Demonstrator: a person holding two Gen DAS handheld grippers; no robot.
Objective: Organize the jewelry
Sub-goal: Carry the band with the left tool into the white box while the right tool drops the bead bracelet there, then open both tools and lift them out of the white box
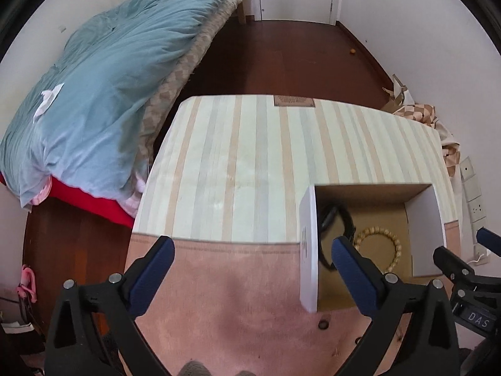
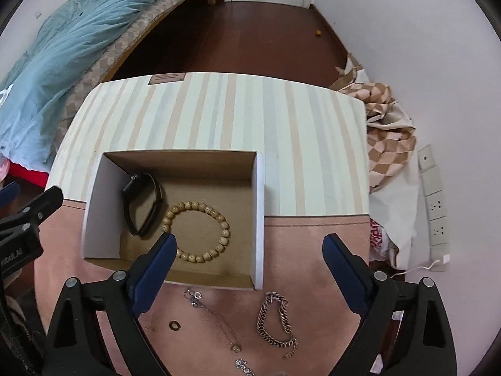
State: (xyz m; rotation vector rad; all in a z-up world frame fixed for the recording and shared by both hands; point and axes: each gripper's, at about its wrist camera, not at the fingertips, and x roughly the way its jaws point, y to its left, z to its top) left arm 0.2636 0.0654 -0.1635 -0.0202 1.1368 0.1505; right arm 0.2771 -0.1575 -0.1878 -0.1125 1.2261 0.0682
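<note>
An open cardboard box (image 2: 261,219) with white outer walls sits on the table; it also shows in the left wrist view (image 1: 308,250). Inside lie a black band watch (image 2: 141,203) and a wooden bead bracelet (image 2: 216,216), both also visible from the left: watch (image 1: 341,216), beads (image 1: 391,241). In front of the box lie a thick chain bracelet (image 2: 277,322), a thin necklace (image 2: 219,316), a small ring (image 2: 174,325) and a sparkly piece (image 2: 244,366). My right gripper (image 2: 249,250) is open and empty above the box's front edge. My left gripper (image 1: 252,257) is open and empty, left of the box.
The table wears a striped cloth (image 2: 219,116) with a pink front band (image 1: 219,282). A bed with a blue duvet (image 1: 109,78) stands at the left. Checked fabric (image 2: 388,131) and wall sockets (image 2: 435,203) are at the right. Dark wood floor (image 2: 250,31) lies beyond.
</note>
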